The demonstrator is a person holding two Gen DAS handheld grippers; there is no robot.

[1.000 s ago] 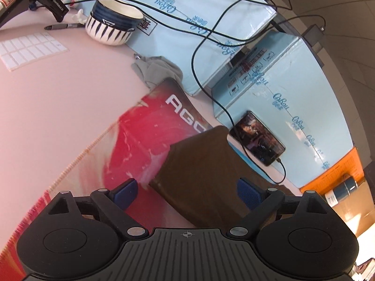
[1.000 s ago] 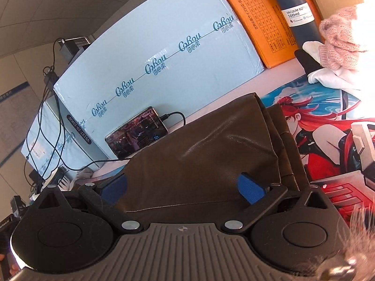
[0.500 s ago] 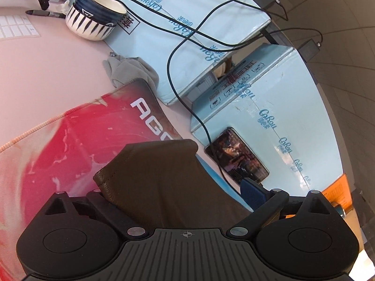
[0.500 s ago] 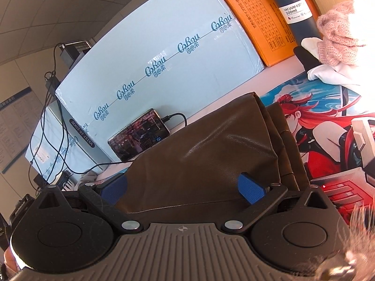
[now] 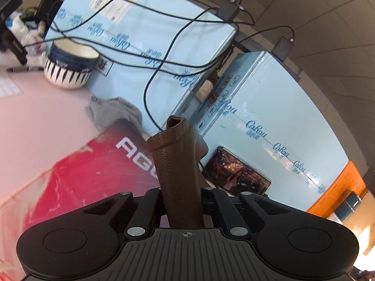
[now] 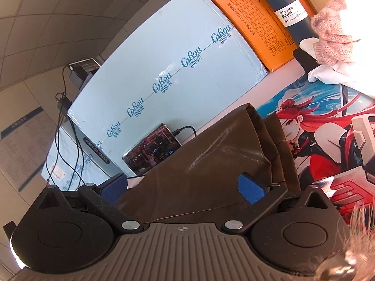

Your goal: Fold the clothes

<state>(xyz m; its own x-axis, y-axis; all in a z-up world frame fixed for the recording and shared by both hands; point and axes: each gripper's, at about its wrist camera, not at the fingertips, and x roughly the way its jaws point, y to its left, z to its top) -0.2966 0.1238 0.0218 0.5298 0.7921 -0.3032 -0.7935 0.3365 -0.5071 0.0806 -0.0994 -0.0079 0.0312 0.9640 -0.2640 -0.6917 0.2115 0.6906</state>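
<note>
Left gripper (image 5: 181, 201) pinches a brown garment (image 5: 174, 164); right gripper (image 6: 182, 187) hovers open over it.

On the far left a striped bowl (image 5: 70, 66) sits on the pink table (image 5: 35, 117), with a grey cloth (image 5: 114, 114) to its right. The left fingers are closed on a bunched brown corner standing up above the red mat (image 5: 93, 164). Farther right, a phone (image 6: 152, 151) leans against a blue box (image 6: 164, 70); the right fingers (image 6: 250, 188) are spread wide over the garment (image 6: 211, 154) lying on the mat.
</note>
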